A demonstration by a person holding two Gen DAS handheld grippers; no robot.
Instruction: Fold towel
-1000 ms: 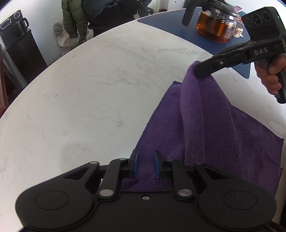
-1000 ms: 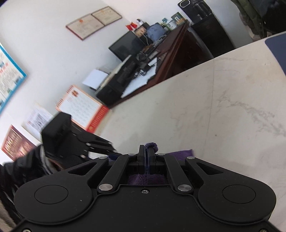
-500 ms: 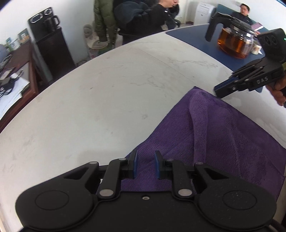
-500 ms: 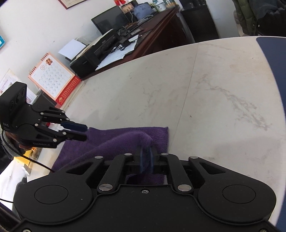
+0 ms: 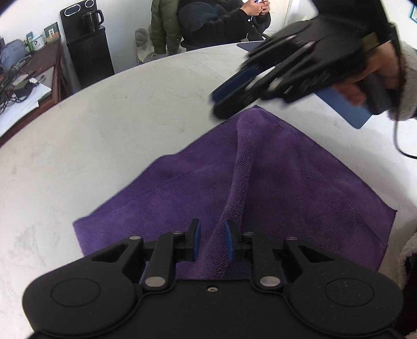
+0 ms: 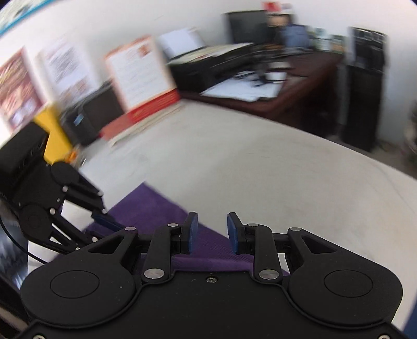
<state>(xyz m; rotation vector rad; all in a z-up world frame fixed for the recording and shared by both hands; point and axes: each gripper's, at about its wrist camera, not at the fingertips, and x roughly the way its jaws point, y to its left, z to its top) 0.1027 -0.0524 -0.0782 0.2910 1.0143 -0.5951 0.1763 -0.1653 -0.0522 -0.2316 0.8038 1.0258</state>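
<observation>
A purple towel (image 5: 260, 182) lies on the white marble table (image 5: 104, 143), folded over with a raised ridge down its middle. My left gripper (image 5: 211, 240) is open just above the towel's near edge, with nothing between its jaws. My right gripper (image 5: 224, 104) is open and empty, hovering above the towel's far corner. In the right wrist view the right gripper (image 6: 211, 232) is open above the towel (image 6: 156, 208), and the left gripper (image 6: 101, 221) shows at the left over the towel's other end.
A blue mat (image 5: 344, 109) lies on the table behind the right gripper. A dark cabinet with a kettle (image 5: 88, 52) and seated people (image 5: 208, 23) are beyond the table's far edge. A desk with papers (image 6: 260, 78) stands against the wall.
The right gripper let go of the towel corner, opened, and lifted away. The towel dropped flat into a fold. The left gripper pulled back slightly and stays open.
</observation>
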